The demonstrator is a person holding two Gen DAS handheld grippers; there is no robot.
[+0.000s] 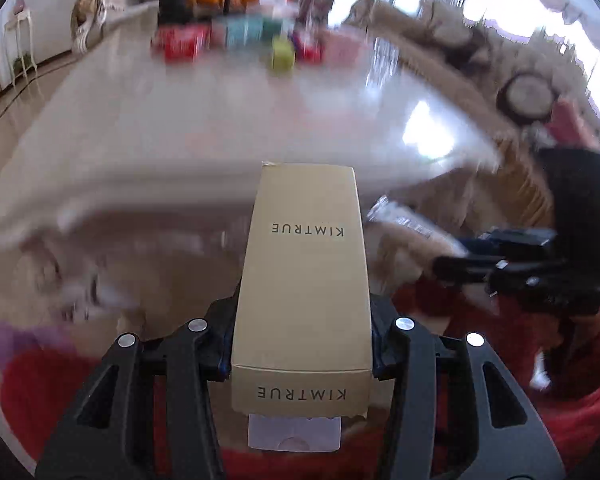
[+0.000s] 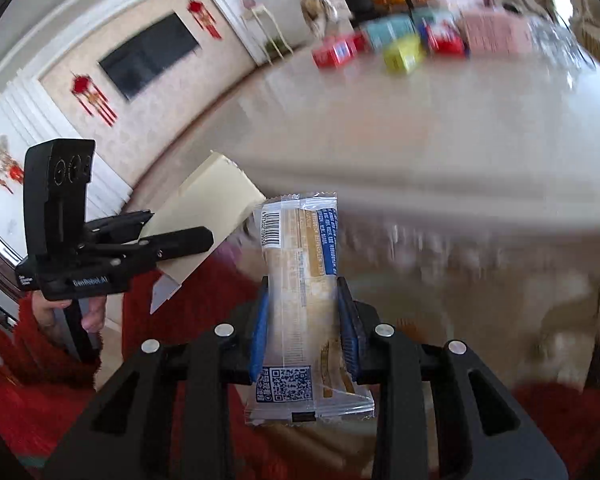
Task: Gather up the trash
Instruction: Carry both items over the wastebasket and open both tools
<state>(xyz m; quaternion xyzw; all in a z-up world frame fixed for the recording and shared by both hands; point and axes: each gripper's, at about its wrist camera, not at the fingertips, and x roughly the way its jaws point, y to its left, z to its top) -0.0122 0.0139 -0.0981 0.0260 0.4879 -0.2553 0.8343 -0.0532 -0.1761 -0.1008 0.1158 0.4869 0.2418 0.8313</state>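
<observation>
My left gripper (image 1: pixel 302 344) is shut on a long beige carton (image 1: pixel 304 280) printed KIMTRUE, held lengthwise in front of the table edge. It also shows in the right wrist view (image 2: pixel 208 216), with the left gripper (image 2: pixel 168 244) at the left. My right gripper (image 2: pixel 304 328) is shut on a clear snack wrapper (image 2: pixel 300 304) with barcode and QR code, held upright. The right gripper also shows at the right of the left wrist view (image 1: pixel 452 264), with the wrapper (image 1: pixel 408 220) in it. Both are held off the table, near its front edge.
A glossy white table (image 1: pixel 220 120) stretches ahead, blurred by motion. Several coloured boxes (image 1: pixel 236 36) stand at its far end, among them a red one (image 2: pixel 332 52) and a yellow-green one (image 2: pixel 404 54). Chairs (image 1: pixel 524 96) line the right side. A TV (image 2: pixel 148 54) hangs on the left wall.
</observation>
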